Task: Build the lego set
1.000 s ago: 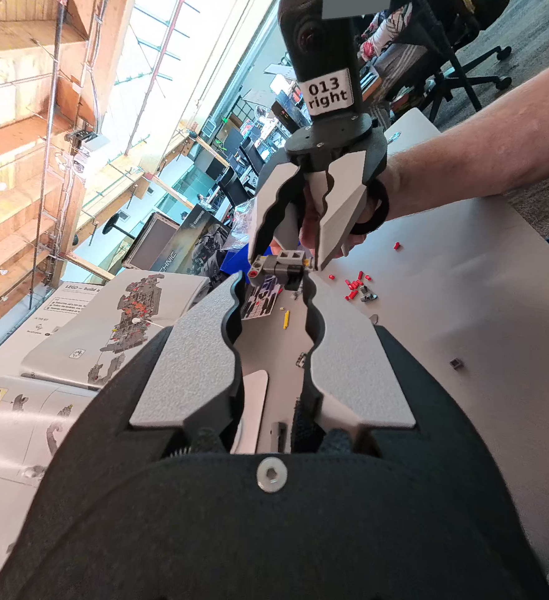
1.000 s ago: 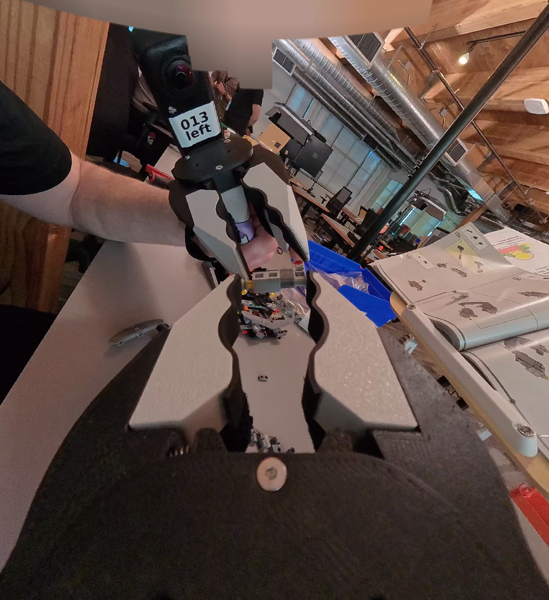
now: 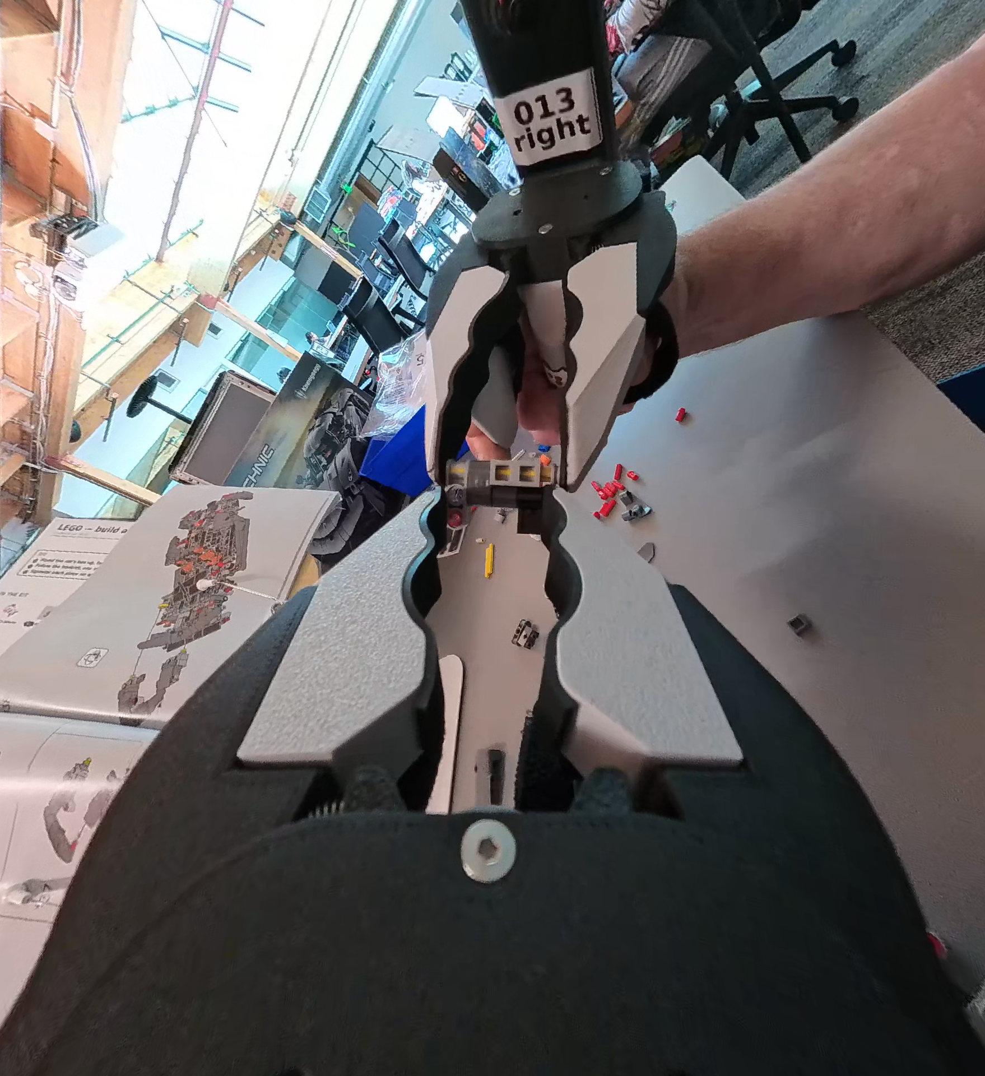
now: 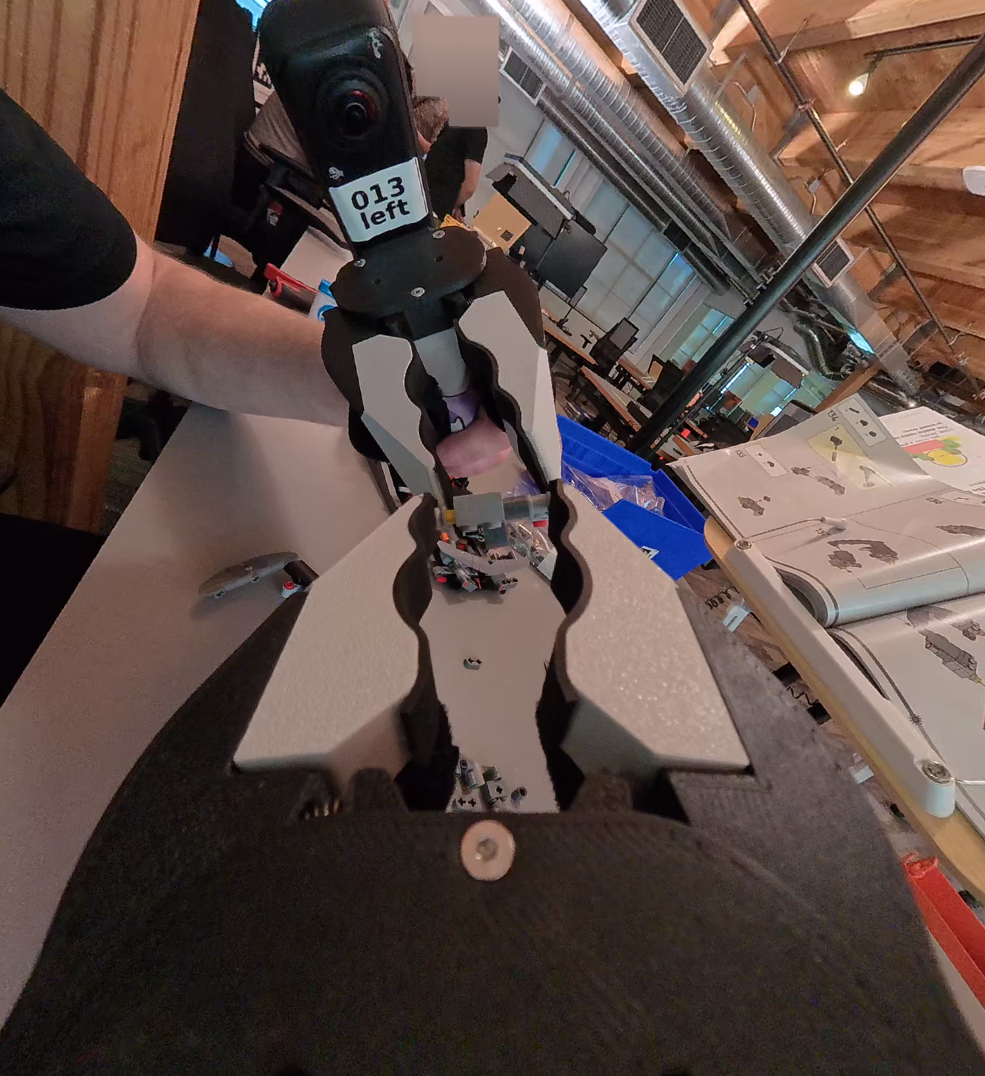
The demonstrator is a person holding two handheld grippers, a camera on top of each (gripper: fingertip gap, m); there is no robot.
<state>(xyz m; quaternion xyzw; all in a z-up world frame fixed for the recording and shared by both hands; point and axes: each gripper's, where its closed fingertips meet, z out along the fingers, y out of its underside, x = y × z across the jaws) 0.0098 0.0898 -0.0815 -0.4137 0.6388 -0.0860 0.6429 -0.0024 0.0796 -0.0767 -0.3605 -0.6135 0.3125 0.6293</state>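
Both grippers, left gripper (image 3: 499, 501) and right gripper (image 4: 493, 512), clamp one grey brick assembly (image 3: 499, 486) between their fingertips; the grippers have drawn closer than a second ago.

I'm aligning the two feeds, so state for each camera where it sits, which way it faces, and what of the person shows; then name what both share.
Left wrist view: on the left hand-held gripper, looking along its fingers over the grey table at the right hand-held gripper; a forearm shows.
Right wrist view: on the right hand-held gripper, facing back at the left one; a forearm and black sleeve show.
Shared: the grey brick assembly between both fingertip pairs, the blue bin, the instruction booklet.
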